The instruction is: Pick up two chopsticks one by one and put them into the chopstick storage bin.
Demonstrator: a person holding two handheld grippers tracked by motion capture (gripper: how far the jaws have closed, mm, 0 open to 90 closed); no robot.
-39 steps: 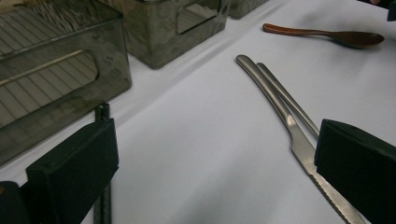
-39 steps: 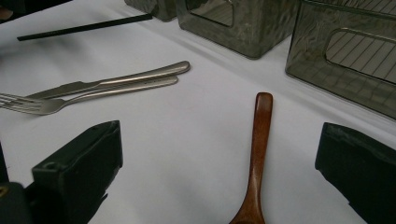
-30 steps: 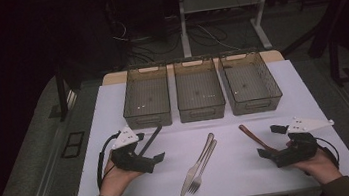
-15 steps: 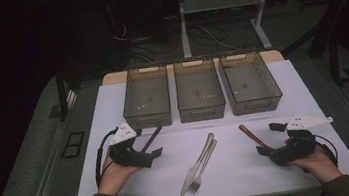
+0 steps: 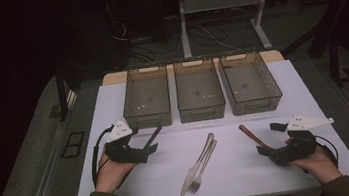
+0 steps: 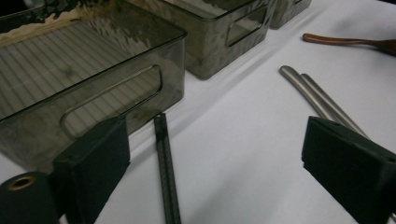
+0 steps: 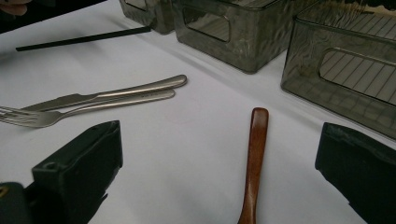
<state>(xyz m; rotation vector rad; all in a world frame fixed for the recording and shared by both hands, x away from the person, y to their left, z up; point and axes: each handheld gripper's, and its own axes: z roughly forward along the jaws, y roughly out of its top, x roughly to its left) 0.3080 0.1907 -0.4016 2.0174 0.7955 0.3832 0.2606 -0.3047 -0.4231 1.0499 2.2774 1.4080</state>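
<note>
We read this as cutlery sorting: three bins sit in a row at twelve o'clock on the tabletop (image 5: 113, 110), presumably one per kind of utensil, and the pieces lie spread out in front of them so each can be picked singly.

Our left tool (image 5: 150, 143) rests at nine o'clock, pointed at a black stick (image 6: 166, 172) that lies between its jaws, its far end just short of the left bin (image 5: 146, 96). The jaws have just been closing in a little, yet they stand wide and the pads do not press the stick; we judge this the approach to a grasp.

Our right tool (image 5: 264, 150) sits at three o'clock, jaws spread, nothing gripped. The wooden handle (image 7: 256, 158) runs up between them, so that piece looks lined up for the right hand.

The knife (image 5: 198, 165) and fork (image 5: 205, 167) lie touching side by side at six o'clock, handles toward the middle bin (image 5: 199, 90); lying so close, they may be awkward to separate.

What the wooden handle ends in is hidden under the right tool. The stick's near end is cut off in the left gripper view, so we cannot tell whether it is a chopstick. The right bin (image 5: 250, 81) and its neighbours look empty, though the dim light leaves that unsure.
</note>
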